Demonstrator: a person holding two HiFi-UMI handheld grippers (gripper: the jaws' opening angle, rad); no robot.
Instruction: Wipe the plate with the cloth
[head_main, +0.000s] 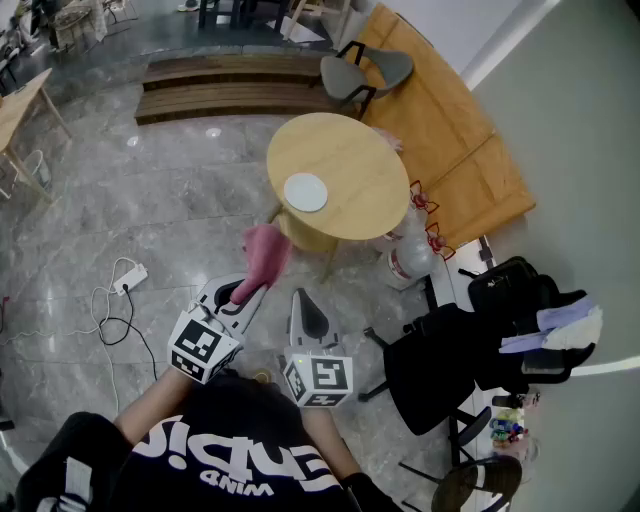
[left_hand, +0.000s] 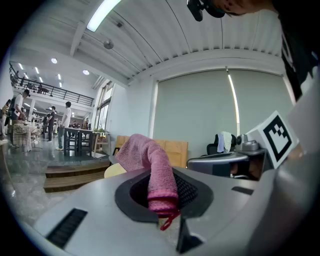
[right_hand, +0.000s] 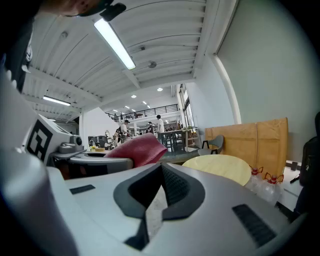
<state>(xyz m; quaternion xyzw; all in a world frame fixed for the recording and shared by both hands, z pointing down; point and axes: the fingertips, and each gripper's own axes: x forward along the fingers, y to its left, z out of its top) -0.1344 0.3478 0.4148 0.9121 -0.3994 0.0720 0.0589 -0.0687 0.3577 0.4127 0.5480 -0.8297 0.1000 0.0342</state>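
- Head view: the white round plate (head_main: 305, 192) lies on the round pale wooden table (head_main: 365, 155), close to the table's near-left rim.
- My left gripper (head_main: 243, 291) is held short of the table, over the grey stone floor (head_main: 150, 200). Its jaws point at the table, and the pink terry cloth (head_main: 262, 255) stands up from them.
- My right gripper (head_main: 301, 298) hangs just beside the left one, also short of the table and aimed the same way.
- Left gripper view: my jaws are clamped on the cloth's lower end, and the rest folds over toward the table.
- Right gripper view: my jaws are drawn together, with only a thin slit between them. The table lies ahead to the right.
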